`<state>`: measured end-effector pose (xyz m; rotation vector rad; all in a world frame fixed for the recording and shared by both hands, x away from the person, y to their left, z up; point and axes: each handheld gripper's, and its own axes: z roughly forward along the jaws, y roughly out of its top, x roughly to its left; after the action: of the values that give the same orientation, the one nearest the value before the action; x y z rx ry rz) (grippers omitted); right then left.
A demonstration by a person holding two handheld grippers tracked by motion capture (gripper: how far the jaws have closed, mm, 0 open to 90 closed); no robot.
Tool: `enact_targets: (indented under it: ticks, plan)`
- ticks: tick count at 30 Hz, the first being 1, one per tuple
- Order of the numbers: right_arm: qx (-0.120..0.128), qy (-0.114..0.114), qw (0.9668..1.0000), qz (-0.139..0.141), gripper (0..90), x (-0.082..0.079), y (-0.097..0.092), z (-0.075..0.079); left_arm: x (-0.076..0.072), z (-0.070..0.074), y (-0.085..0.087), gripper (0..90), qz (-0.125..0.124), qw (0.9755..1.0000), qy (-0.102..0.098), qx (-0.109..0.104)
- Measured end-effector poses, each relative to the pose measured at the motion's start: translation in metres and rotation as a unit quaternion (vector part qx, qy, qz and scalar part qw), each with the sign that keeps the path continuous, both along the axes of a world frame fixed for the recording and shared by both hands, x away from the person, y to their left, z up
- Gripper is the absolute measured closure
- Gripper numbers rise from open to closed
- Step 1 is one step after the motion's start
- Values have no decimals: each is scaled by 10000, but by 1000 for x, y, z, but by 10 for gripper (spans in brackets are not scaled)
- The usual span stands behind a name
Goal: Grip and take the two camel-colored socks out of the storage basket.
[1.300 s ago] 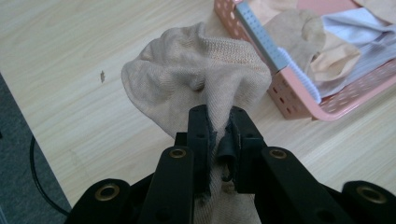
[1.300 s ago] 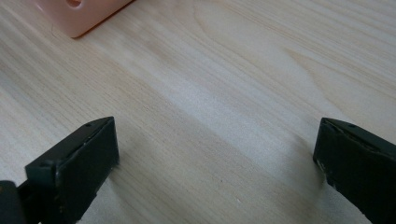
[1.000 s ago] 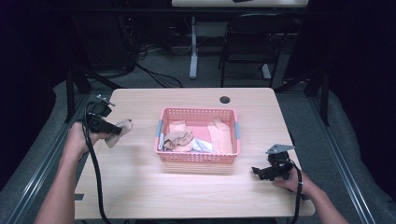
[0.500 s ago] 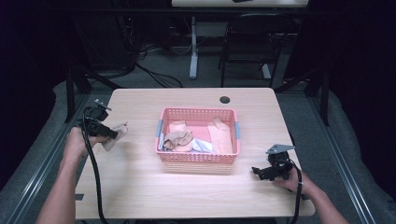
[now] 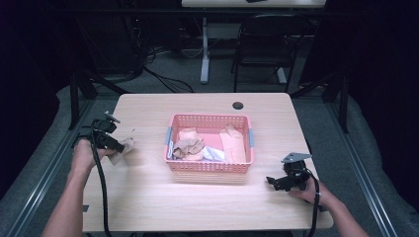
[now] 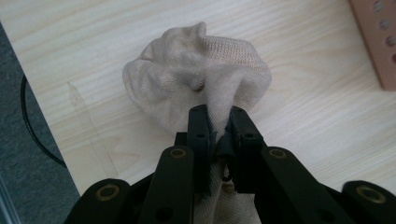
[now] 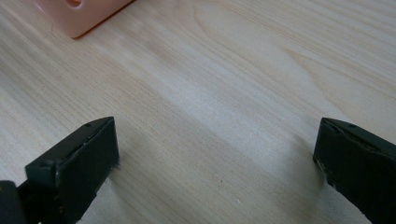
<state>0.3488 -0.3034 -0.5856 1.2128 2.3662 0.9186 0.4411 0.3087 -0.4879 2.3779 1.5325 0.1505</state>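
Beige sock (image 6: pixel 196 79) clenched in L gripper (image 6: pixel 217 126), pink basket (image 5: pixel 209 165) nearby; R gripper (image 7: pixel 217 154) released.

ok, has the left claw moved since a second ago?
Yes. In the high view the left claw, shut on the beige sock, has dropped lower and drifted away from the pink basket, toward the table's left edge.

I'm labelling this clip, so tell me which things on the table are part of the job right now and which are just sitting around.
In the job:
- beige sock, pinched in the shut left gripper, low over the table
- pink basket holding more socks

Lying about:
- right gripper, jaws open, holding nothing, resting near the table's right edge
- black grommet at the far edge
- chair beyond the table
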Motion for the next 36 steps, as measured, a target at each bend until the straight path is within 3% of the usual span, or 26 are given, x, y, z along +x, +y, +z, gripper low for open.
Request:
enact_targets:
  ticks: [10, 18, 20, 25, 26, 27, 36]
  plan:
    - [-6, -2, 10000, -16, 0, 0, 0, 0, 1, -32, 2, 798, 122, 9996, 253, 13]
    - [-8, -6, 10000, -9, 0, 0, 0, 0, 0, -46, 5, 749, 180, 9991, 390, -70]
    - [-8, -8, 10000, -10, 0, 0, 0, 0, -1, -45, 7, 657, 162, 9992, 347, -74]
    - [-7, -7, 10000, -11, 0, 0, 0, 0, -6, -38, 11, 325, 215, 9996, 147, -103]
    - [-7, -7, 10000, -11, 0, 0, 0, 0, -8, -35, 12, 325, 211, 9997, 104, -110]
    - [-7, -7, 10000, -13, 0, 0, 0, 0, -11, -31, 13, 241, 233, 9997, -19, -104]
    - [-8, -6, 10000, -11, 0, 0, 0, 0, -17, 5, 2, 40, 109, 9990, -401, -152]
